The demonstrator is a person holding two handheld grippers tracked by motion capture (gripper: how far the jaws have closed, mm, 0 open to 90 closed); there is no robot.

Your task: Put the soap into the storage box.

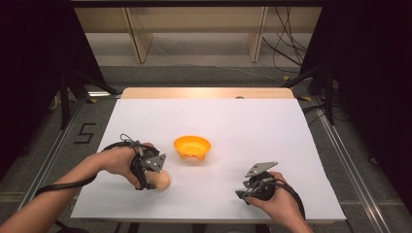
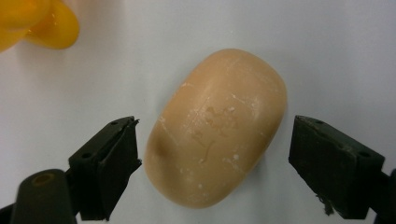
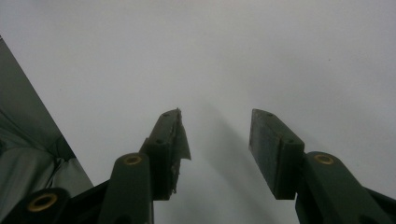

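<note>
A tan oval lump (image 2: pixel 217 128), smooth like a bar of soap, lies on the white sheet at the front left (image 1: pixel 163 181). My left gripper (image 2: pixel 215 122) points down over it. Its jaws stand open on either side of the lump, with a gap at each pad. In the high view the left gripper (image 1: pixel 151 178) is held in a hand just left of the lump. An orange bowl (image 1: pixel 193 146) stands a short way behind and to the right; its rim shows at the corner (image 2: pixel 42 23). My right gripper (image 1: pixel 245 193) rests low at the front right, open (image 3: pixel 215 116), with nothing between its jaws.
A white sheet (image 1: pixel 243 121) covers the table, and a strip of bare wood (image 1: pixel 204 92) shows at the far edge. The sheet's front edge runs close to both hands. Grey floor (image 3: pixel 23 140) shows beside the sheet in the right gripper view. Dark stands flank the table.
</note>
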